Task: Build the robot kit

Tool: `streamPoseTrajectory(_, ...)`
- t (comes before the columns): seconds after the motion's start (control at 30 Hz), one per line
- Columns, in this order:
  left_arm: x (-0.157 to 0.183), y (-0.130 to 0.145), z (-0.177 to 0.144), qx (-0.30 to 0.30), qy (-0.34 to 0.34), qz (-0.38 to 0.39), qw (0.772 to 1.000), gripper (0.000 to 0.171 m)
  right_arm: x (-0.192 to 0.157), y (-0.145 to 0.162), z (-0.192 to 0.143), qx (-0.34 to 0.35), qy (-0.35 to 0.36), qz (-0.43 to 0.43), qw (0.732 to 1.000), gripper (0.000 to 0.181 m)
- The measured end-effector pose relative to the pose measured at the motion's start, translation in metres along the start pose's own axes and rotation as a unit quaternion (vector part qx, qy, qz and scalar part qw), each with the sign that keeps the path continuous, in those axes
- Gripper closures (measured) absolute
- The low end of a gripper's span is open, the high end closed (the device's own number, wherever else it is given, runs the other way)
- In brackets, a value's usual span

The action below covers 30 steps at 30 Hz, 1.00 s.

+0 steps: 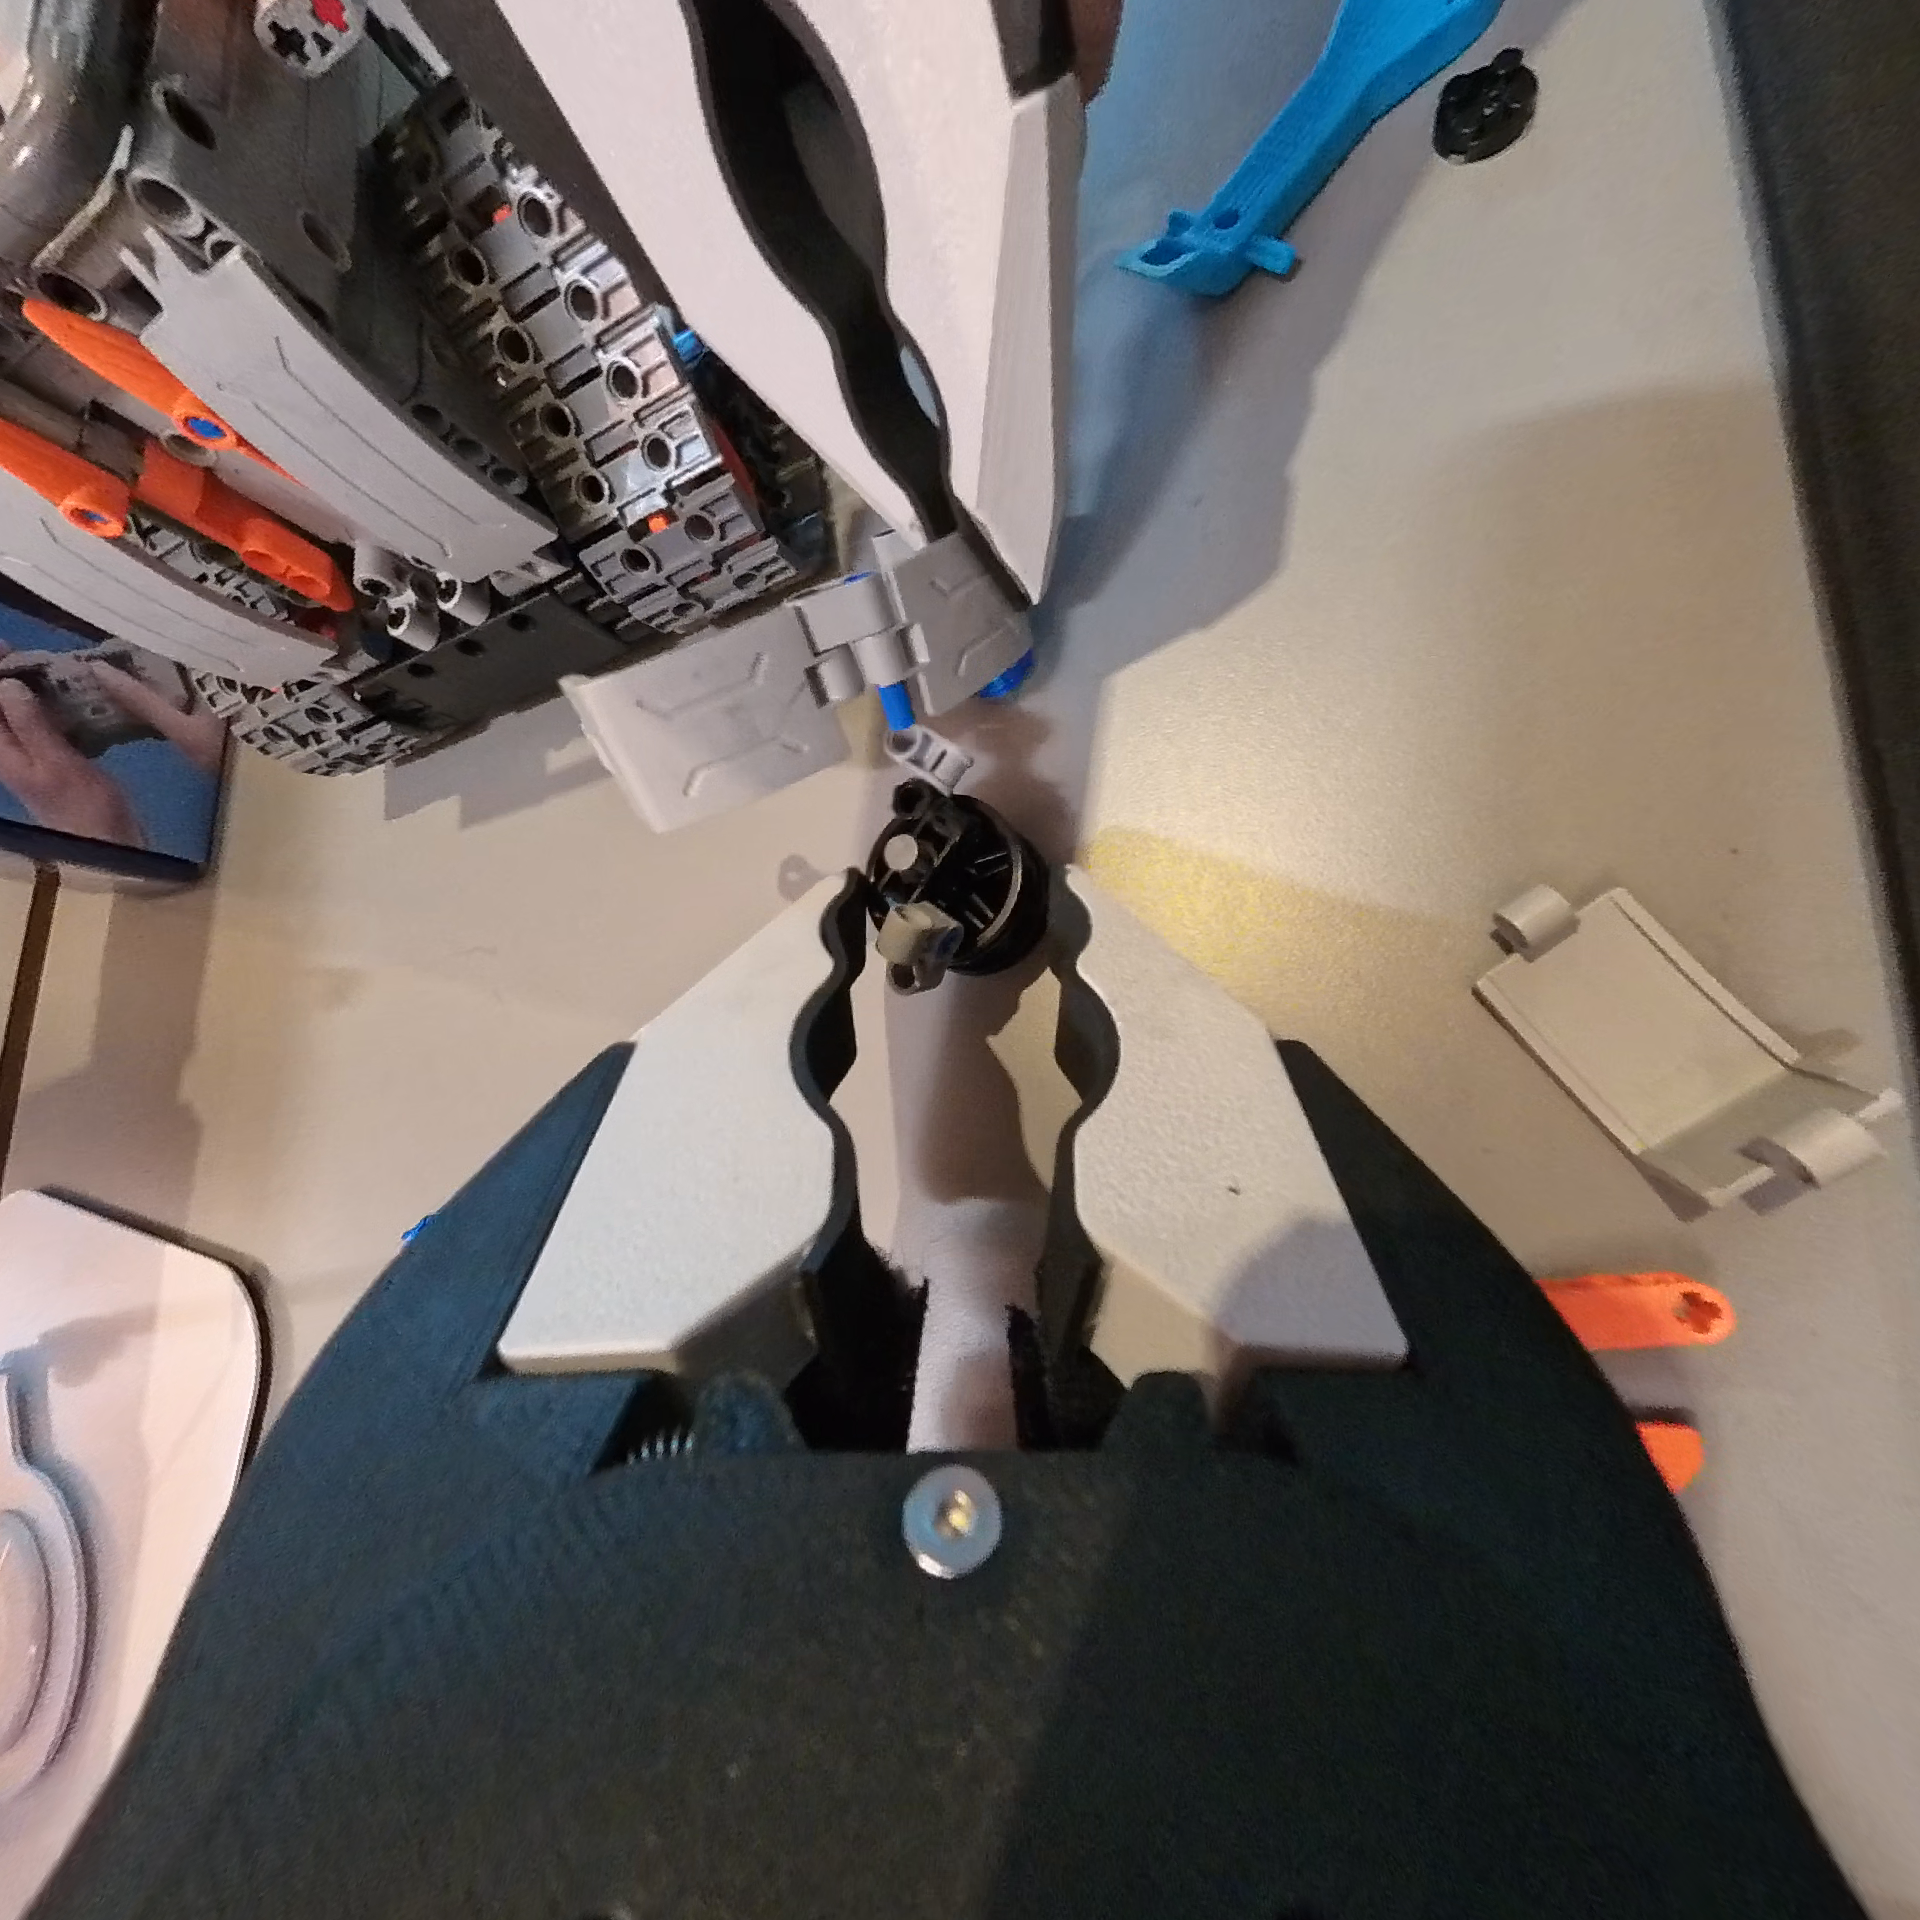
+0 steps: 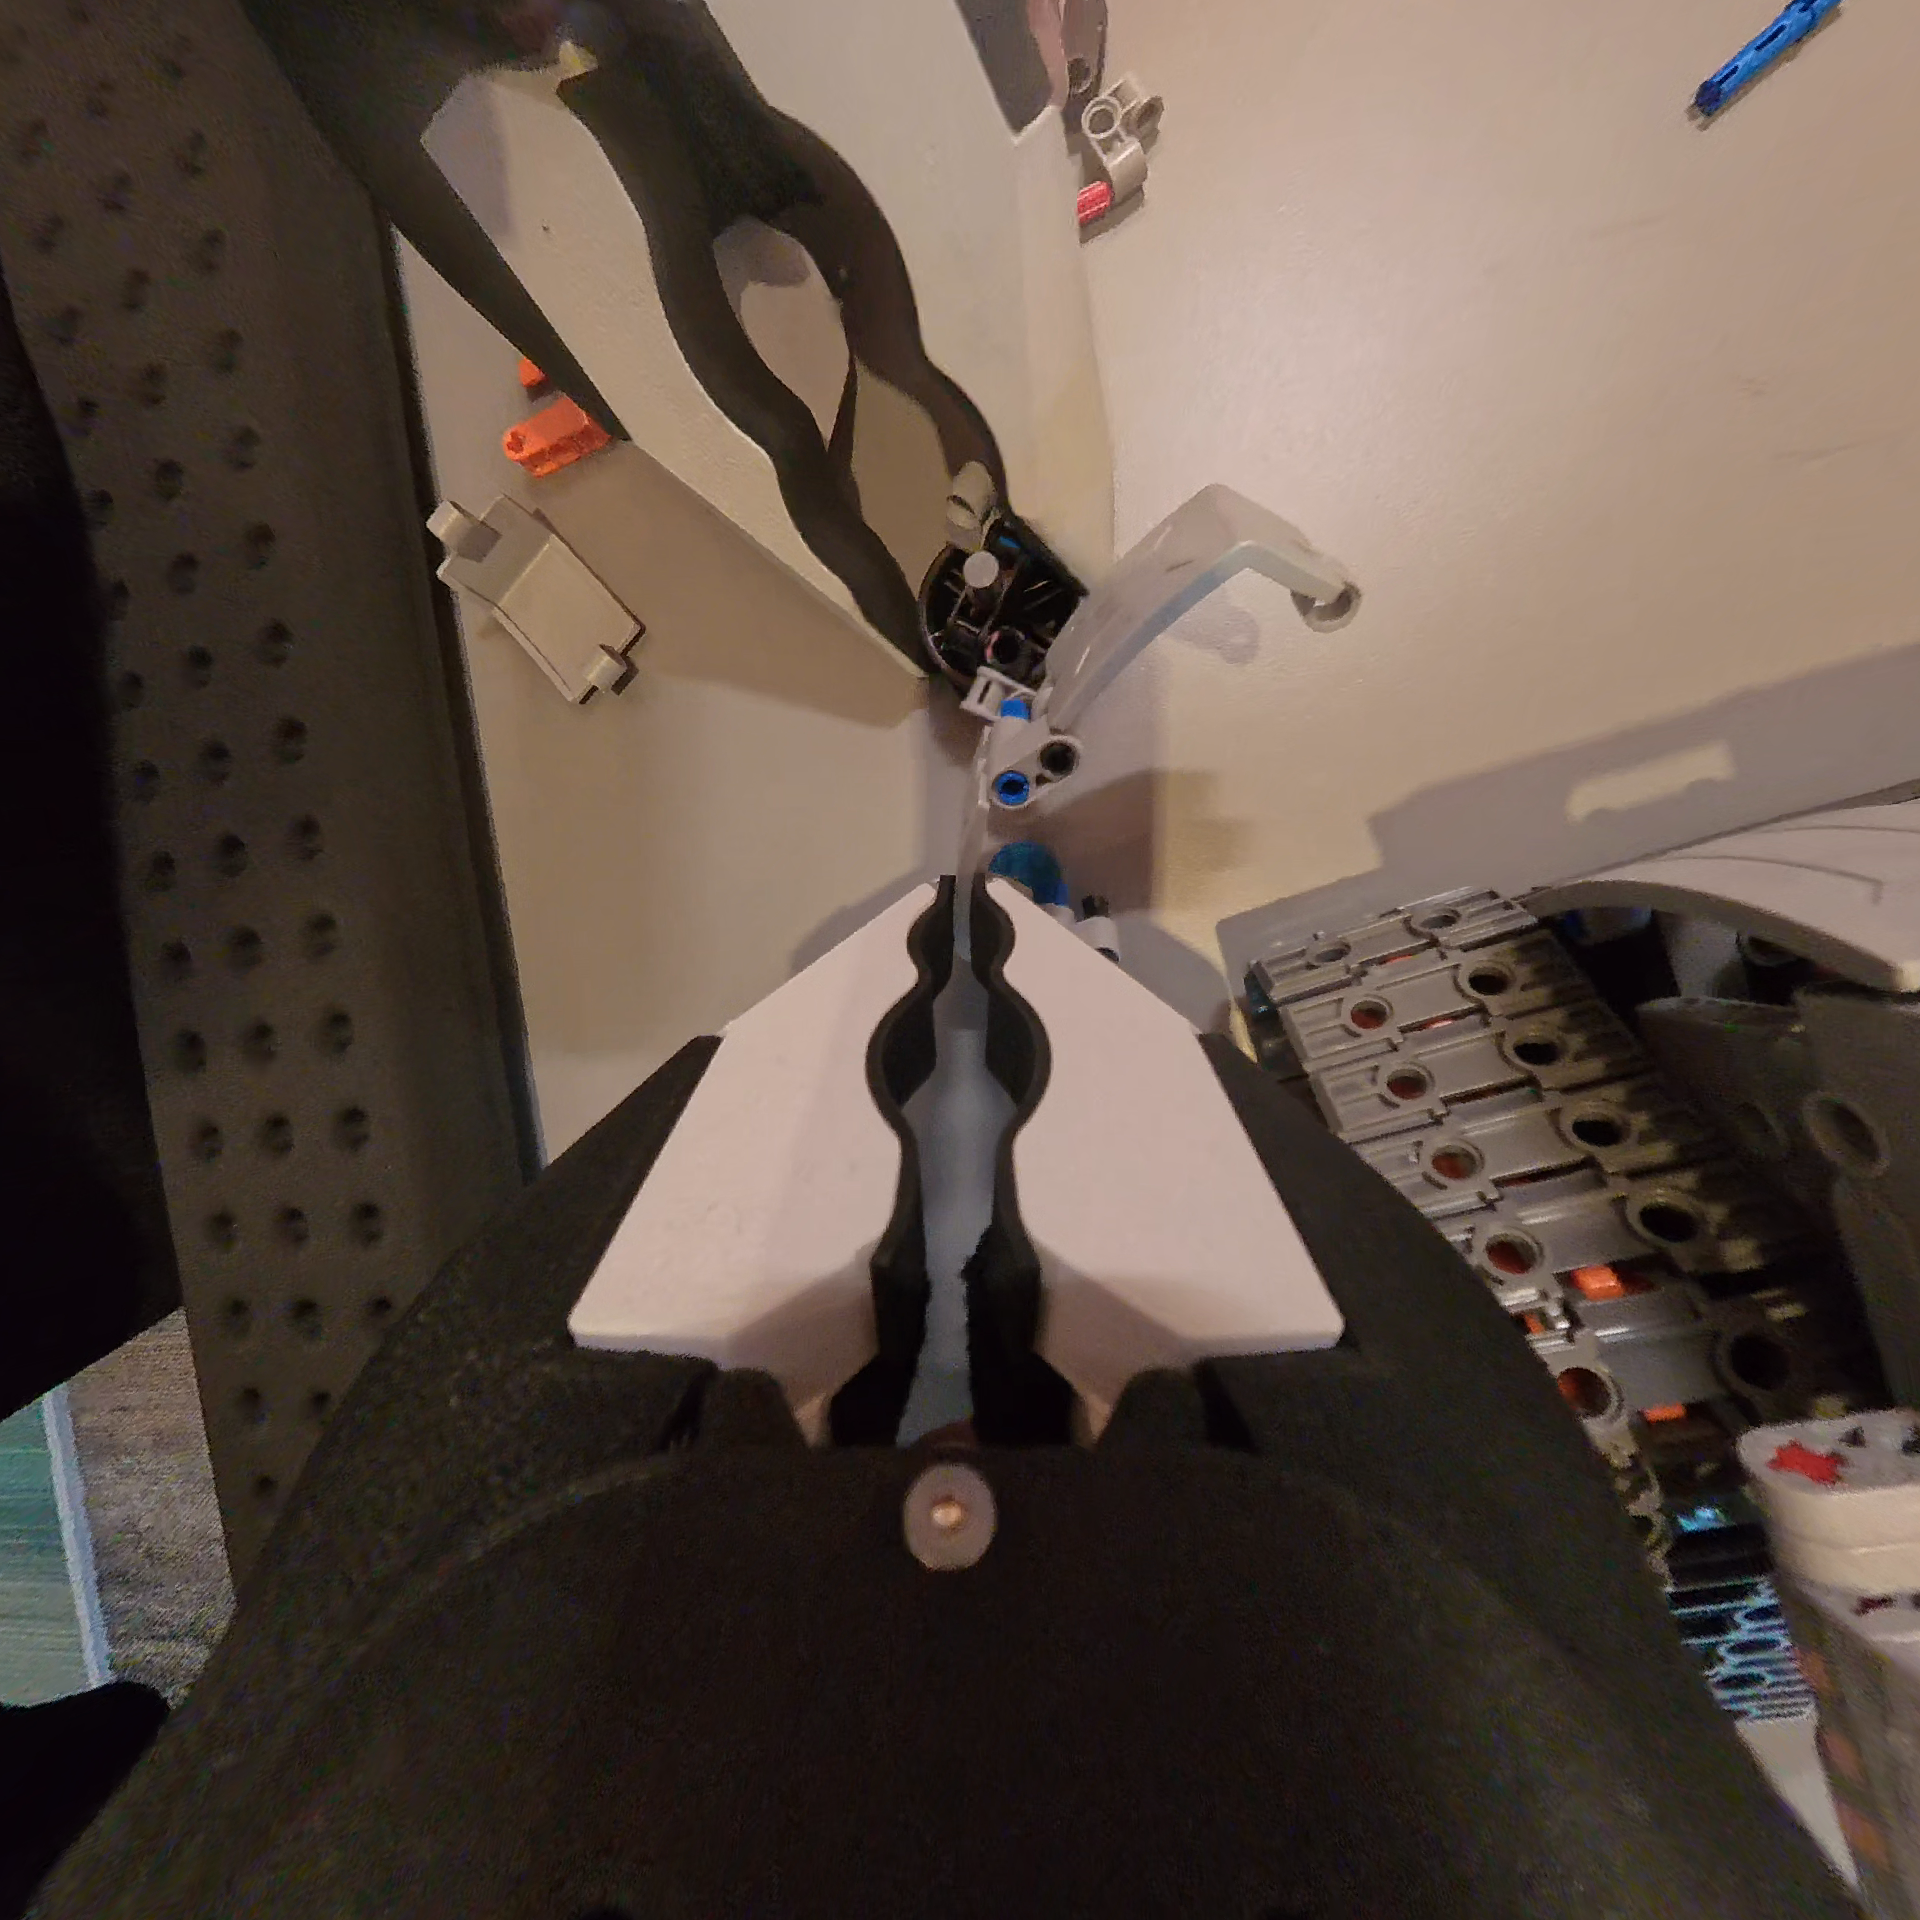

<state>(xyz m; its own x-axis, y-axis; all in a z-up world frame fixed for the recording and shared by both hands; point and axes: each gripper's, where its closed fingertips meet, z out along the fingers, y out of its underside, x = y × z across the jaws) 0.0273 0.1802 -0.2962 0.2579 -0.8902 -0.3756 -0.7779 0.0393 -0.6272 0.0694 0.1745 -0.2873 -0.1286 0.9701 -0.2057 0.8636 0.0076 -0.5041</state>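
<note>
Left gripper nearly closed, pinching black hub; right gripper clamped on grey panel, beside tracked model on table.

Wheel hub between left gripper's fingers, beside hinged panels

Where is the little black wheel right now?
The black wheel sits pinched at the left gripper's tips, mid-frame in the left wrist view, just below the grey panel the right gripper holds.
</note>
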Motion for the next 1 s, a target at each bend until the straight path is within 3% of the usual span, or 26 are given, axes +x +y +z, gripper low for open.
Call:
streamPoseTrajectory(0.17,-0.003,-0.001,-0.006,0.004,0.000,-0.002,1.000,0.128,-0.003,-0.005,-0.005,0.021,-0.008,-0.007,1.000,0.181)
streamPoseTrajectory(0.37,-0.022,-0.026,-0.034,0.090,0.005,-0.082,0.992,0.125,-0.006,-0.017,-0.019,0.064,-0.003,-0.046,0.997,0.181)
streamPoseTrajectory(0.47,-0.026,-0.043,-0.044,0.161,0.063,-0.170,0.970,0.126,-0.016,-0.029,-0.023,0.091,-0.007,-0.090,0.992,0.181)
streamPoseTrajectory(0.57,-0.026,-0.061,-0.055,0.232,0.146,-0.260,0.926,0.133,-0.018,-0.034,-0.024,0.101,-0.003,-0.099,0.990,0.181)
streamPoseTrajectory(0.73,-0.031,-0.072,-0.067,0.299,0.223,-0.335,0.865,0.157,-0.022,-0.040,-0.029,0.125,-0.012,-0.107,0.986,0.181)
streamPoseTrajectory(0.87,-0.031,-0.078,-0.070,0.323,0.242,-0.347,0.846,0.171,-0.017,-0.042,-0.031,0.135,-0.003,-0.102,0.985,0.180)
streamPoseTrajectory(1.0,-0.035,-0.083,-0.072,0.328,0.220,-0.331,0.857,0.171,-0.012,-0.046,-0.037,0.159,0.003,-0.091,0.983,0.170)
